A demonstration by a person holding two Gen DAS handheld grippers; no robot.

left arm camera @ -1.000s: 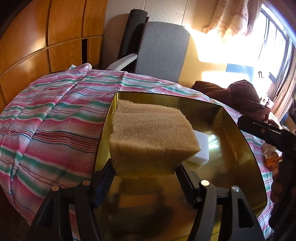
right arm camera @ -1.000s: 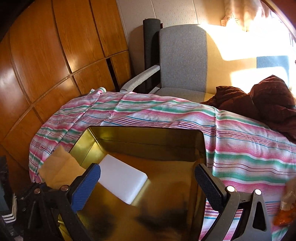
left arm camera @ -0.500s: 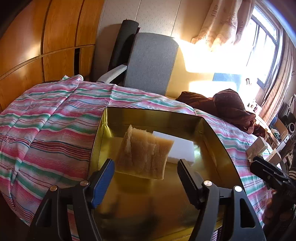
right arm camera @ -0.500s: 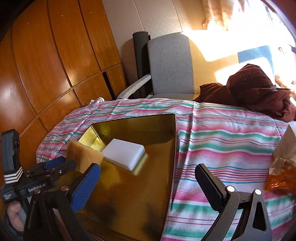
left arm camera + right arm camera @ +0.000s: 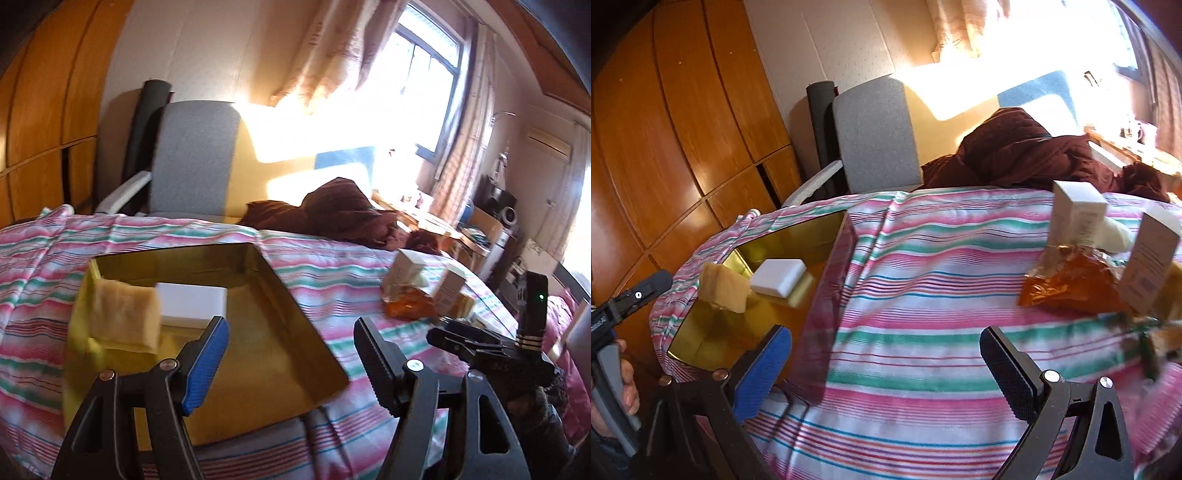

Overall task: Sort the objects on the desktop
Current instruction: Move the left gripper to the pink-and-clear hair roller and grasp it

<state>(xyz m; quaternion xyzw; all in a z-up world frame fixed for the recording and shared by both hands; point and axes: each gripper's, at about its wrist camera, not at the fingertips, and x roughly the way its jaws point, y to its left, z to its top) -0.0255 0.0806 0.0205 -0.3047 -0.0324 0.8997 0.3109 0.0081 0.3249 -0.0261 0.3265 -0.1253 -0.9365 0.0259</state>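
Low sunlight floods through a dark-framed window (image 5: 432,85) hung with pale patterned curtains (image 5: 332,55), washing out the cream wall (image 5: 207,48) behind a grey upholstered armchair (image 5: 192,155). A dark rolled mat (image 5: 146,125) leans upright beside the chair. Glossy wooden wardrobe panels (image 5: 676,122) line the left side. A maroon quilted coat (image 5: 1027,151) lies heaped behind the striped pink, green and white cloth (image 5: 942,280). A wall-mounted air conditioner (image 5: 548,142) hangs at far right.
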